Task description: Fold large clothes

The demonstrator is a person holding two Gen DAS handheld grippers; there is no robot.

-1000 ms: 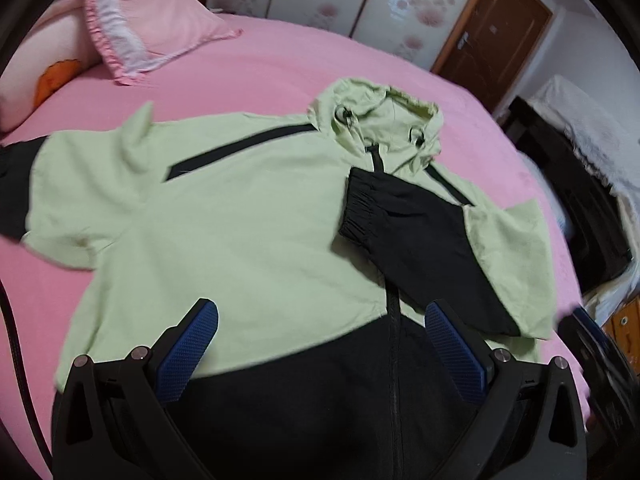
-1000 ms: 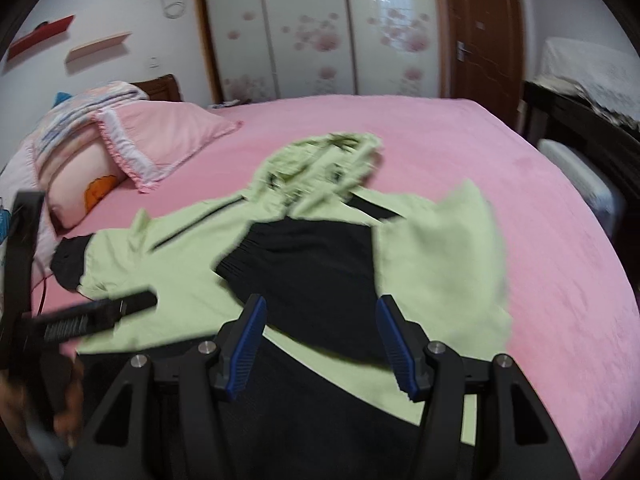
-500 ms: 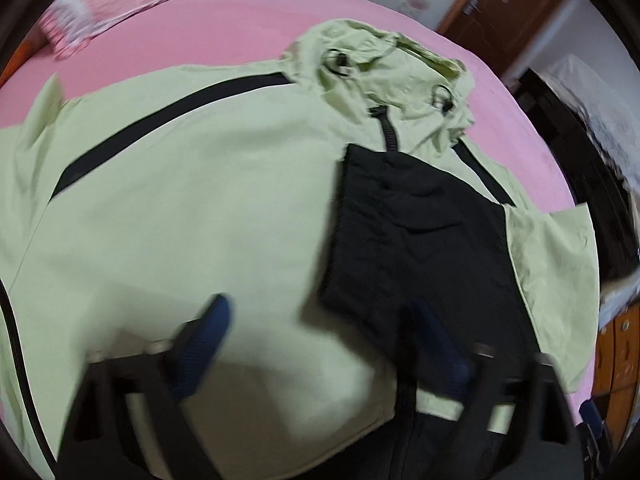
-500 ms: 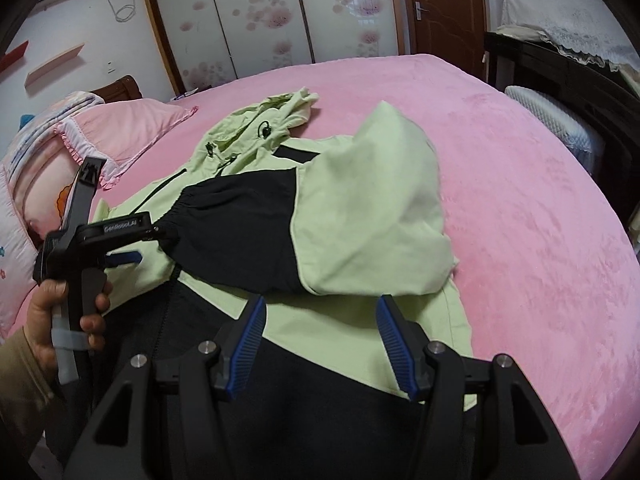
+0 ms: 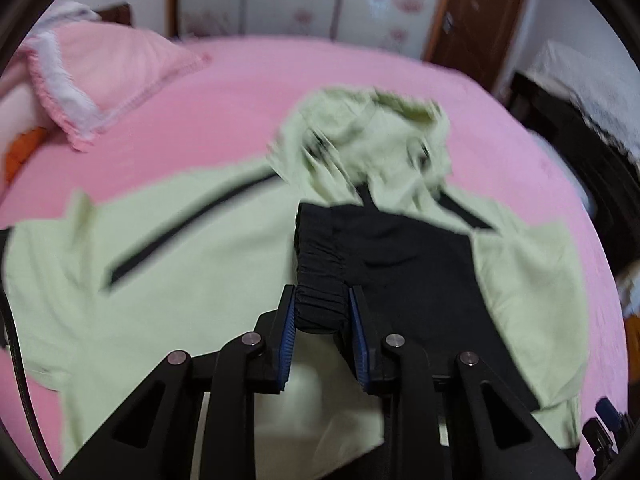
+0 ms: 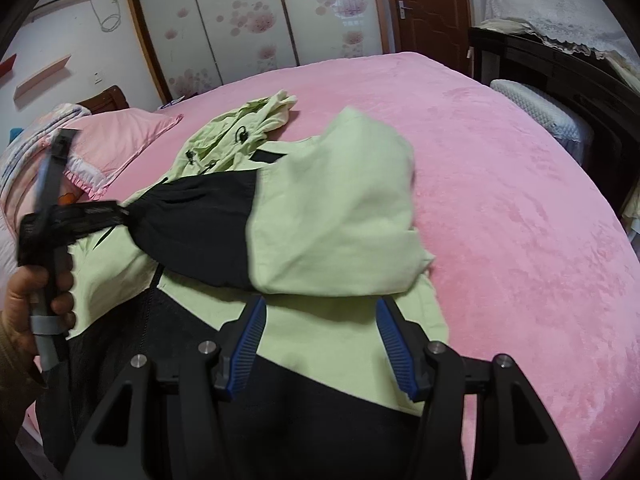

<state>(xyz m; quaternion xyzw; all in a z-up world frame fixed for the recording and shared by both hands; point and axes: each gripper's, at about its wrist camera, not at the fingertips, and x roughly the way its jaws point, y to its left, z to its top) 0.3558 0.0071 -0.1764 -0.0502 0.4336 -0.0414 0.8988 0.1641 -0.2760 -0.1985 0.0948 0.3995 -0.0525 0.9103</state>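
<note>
Black sleeve cuff (image 5: 320, 300) pinched in left gripper (image 5: 322, 306); right gripper (image 6: 320, 320) wide above jacket (image 6: 332, 344).

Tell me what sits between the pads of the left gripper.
The black elastic cuff of the jacket's folded sleeve is pinched in the left gripper. The left wrist view shows it plainly; the right wrist view shows that gripper at the sleeve's end.

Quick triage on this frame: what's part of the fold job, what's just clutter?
In play:
- green and black hooded jacket spread on the pink bed
- its black sleeve cuff, clamped by the left gripper
- right gripper, open over the hem

Just lying about:
- pink pillow
- wardrobe doors
- wooden door
</note>
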